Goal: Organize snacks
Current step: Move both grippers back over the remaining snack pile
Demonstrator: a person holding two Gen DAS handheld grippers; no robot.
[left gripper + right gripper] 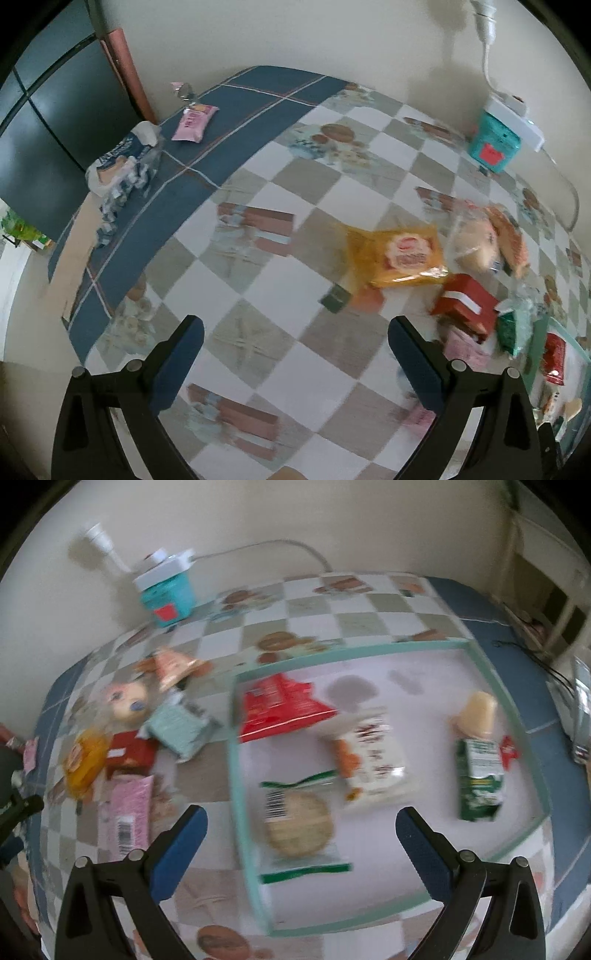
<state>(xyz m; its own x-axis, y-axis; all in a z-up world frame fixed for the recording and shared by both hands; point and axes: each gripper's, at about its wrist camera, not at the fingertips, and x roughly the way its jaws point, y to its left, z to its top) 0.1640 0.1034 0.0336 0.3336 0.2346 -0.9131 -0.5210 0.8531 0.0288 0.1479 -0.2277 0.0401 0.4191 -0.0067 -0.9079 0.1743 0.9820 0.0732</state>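
My right gripper (301, 823) is open above a white tray with a mint rim (236, 775). In the tray lie a round cracker pack (297, 825), a red packet (280, 707), a white and orange packet (373, 755) and a green packet (480, 779). Left of the tray, loose snacks sit on the checked tablecloth: a pink packet (129, 812), a red box (129, 755), a yellow packet (86, 760) and a pale green packet (181, 727). My left gripper (295, 336) is open over bare cloth, with the yellow packet (399, 254) and red box (463, 306) ahead to its right.
A teal box (493, 144) with a white power strip on top stands by the wall. At the far left of the table lie a pink packet (194, 122) and a blue and white bag (122, 166). A dark cabinet (55, 110) stands beyond the table's left edge.
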